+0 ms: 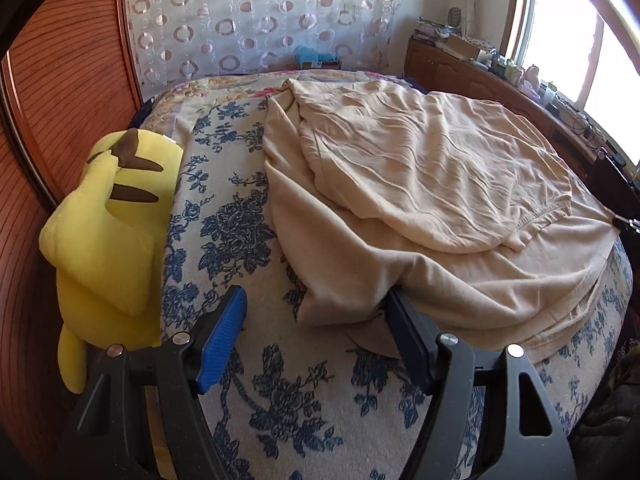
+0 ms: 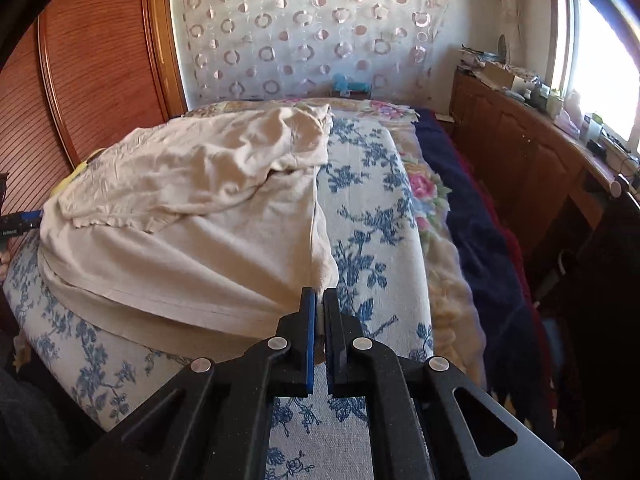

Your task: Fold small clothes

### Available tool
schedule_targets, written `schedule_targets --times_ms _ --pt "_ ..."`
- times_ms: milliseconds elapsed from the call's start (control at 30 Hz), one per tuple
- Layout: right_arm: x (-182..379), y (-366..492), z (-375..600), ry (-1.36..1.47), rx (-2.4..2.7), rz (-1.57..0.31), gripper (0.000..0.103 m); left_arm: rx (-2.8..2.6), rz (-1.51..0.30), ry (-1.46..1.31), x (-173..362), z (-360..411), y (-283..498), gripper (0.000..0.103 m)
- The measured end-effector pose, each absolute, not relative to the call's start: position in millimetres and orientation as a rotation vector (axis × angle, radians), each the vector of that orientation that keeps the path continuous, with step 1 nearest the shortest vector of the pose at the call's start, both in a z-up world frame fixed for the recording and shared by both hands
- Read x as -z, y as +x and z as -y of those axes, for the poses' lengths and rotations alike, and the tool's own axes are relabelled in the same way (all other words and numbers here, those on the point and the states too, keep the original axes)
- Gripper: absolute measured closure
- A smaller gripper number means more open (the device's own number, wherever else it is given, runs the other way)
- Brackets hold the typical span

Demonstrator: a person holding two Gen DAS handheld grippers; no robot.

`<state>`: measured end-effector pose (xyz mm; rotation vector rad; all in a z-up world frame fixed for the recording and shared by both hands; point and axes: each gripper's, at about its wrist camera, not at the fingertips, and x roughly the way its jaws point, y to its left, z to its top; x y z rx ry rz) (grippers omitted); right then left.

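Note:
A cream garment [image 1: 420,184] lies partly folded on the blue-flowered bedspread [image 1: 224,216]; it also shows in the right wrist view [image 2: 192,216]. My left gripper [image 1: 316,300] is open, its jaws wide apart on either side of the garment's near left corner, which lies between them. My right gripper [image 2: 319,300] is shut on the garment's near right corner, with cloth pinched between the blue pads [image 2: 309,320]. The right gripper's tip shows at the garment's far edge in the left wrist view [image 1: 626,222].
A yellow plush toy [image 1: 112,232] lies at the bed's left edge against the wooden wardrobe [image 1: 60,80]. A wooden cabinet [image 2: 520,152] with clutter runs under the window at right. A dark blue blanket [image 2: 480,232] covers the bed's right side.

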<state>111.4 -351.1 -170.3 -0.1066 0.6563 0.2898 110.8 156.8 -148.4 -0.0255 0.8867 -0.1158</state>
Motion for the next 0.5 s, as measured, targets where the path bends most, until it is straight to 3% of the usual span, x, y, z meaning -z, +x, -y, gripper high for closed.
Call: schedule_targets --times_ms 200,300,333,367,500 --pt "171 116 342 -0.123 -0.286 -0.683 0.1 0.154 -0.891 -0.029 148 -149 114 0.05" --pt "166 113 341 -0.127 -0.284 -0.674 0.1 0.19 -0.891 -0.038 147 -145 115 0.07" --pt "166 112 342 -0.126 -0.286 -0.674 0.1 0.206 -0.892 -0.049 146 -143 115 0.086" --pt "166 111 343 -0.13 -0.289 -0.673 0.1 0.218 -0.889 -0.057 144 -142 114 0.091" --pt "167 111 346 -0.139 -0.291 -0.672 0.1 0.189 -0.869 -0.048 122 -139 95 0.092"
